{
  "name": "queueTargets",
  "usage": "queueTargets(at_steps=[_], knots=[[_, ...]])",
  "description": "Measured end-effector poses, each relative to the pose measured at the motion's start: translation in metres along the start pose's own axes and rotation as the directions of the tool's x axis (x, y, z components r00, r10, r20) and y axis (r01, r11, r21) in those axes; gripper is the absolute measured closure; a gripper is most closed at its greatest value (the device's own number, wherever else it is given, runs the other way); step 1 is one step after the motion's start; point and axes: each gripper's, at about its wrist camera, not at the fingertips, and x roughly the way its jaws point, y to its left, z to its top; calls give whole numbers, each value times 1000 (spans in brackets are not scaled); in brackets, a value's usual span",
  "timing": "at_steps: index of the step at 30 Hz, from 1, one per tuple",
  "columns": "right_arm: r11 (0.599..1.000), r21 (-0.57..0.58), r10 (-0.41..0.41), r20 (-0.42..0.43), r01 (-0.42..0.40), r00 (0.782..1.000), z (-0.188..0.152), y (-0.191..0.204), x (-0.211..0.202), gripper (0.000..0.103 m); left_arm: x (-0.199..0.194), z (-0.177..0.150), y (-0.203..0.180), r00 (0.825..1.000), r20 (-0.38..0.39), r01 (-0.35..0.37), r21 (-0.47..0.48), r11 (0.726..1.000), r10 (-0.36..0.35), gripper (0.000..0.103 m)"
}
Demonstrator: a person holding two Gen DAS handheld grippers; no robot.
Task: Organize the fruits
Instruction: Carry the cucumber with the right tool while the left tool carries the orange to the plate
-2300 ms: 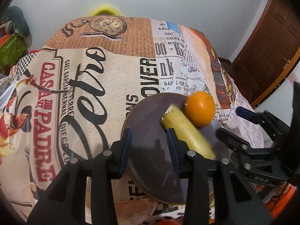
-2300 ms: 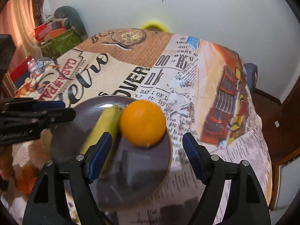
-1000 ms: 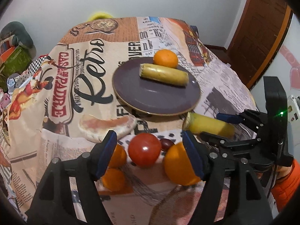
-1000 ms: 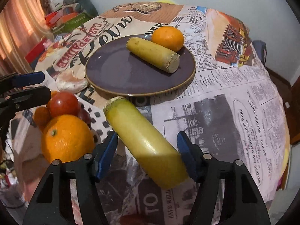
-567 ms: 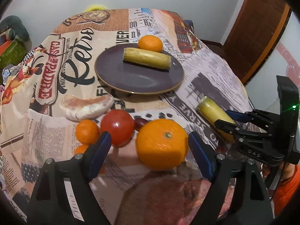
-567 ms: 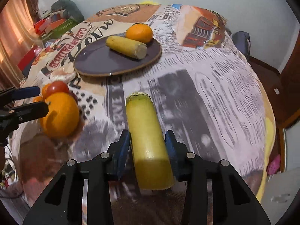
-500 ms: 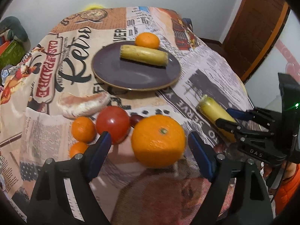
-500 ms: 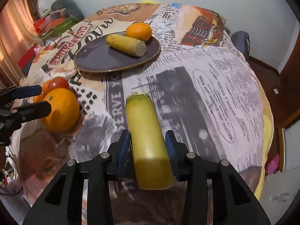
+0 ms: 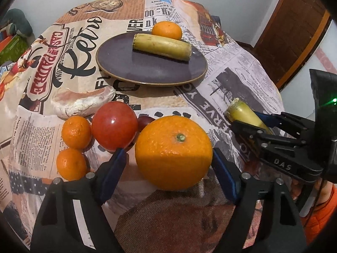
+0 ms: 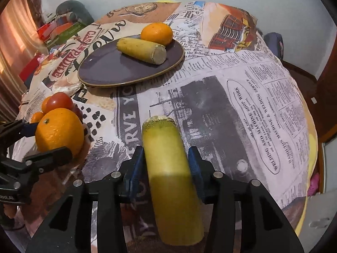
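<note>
A dark purple plate [image 9: 147,71] [image 10: 109,67] holds a yellow banana piece [image 9: 162,46] [image 10: 141,50] and a small orange [image 9: 166,30] [image 10: 157,33]. My right gripper [image 10: 166,162] is shut on a second banana piece [image 10: 168,172], also in the left wrist view [image 9: 244,113]. My left gripper [image 9: 168,158] is open around a big orange [image 9: 173,151] [image 10: 59,131] that lies on the cloth; the pads stand a little off its sides. A red tomato [image 9: 114,125] and two mandarins [image 9: 76,131] lie left of it.
A printed newspaper-pattern cloth [image 10: 231,97] covers the round table. A pale bread roll [image 9: 84,102] lies near the plate's front left. A small dark fruit [image 9: 144,120] sits behind the big orange. The table edge drops off at the right.
Both grippers pulled back from the plate to the near table edge. The right one closed on the second banana piece. The left one has come around the big orange.
</note>
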Motion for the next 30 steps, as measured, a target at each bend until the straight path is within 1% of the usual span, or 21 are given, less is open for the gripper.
queueTargets(at_steps=[1,2,6,12,19,24,30], knots=[[1000,0,-1,0,1,1000,0,0,0,62,0,1,0,1000,-1,12,2,1000,-12,32],[1000,2,-2,1,2,1000,0,0,-1,63,-1,1,-1,1000,-2,19,4,1000,-19,33],[1000,10,-2,3,2,1000,0,0,-4,67,-2,1,-3,1000,4,11,18,1000,-11,33],[1000,6,4,61,-5,998,3,3,-27,68,-10,1,-2,1000,10,25,21,999,-26,34],[1000,-12,-7,148,8,989,14,10,-60,70,-46,7,-2,995,91,29,40,999,-33,34],[1000,-12,-3,201,6,980,26,15,-79,72,-70,18,8,988,153,10,32,999,-14,34],[1000,-24,12,259,-6,966,41,24,-92,72,-83,33,24,980,195,-26,17,1000,22,34]])
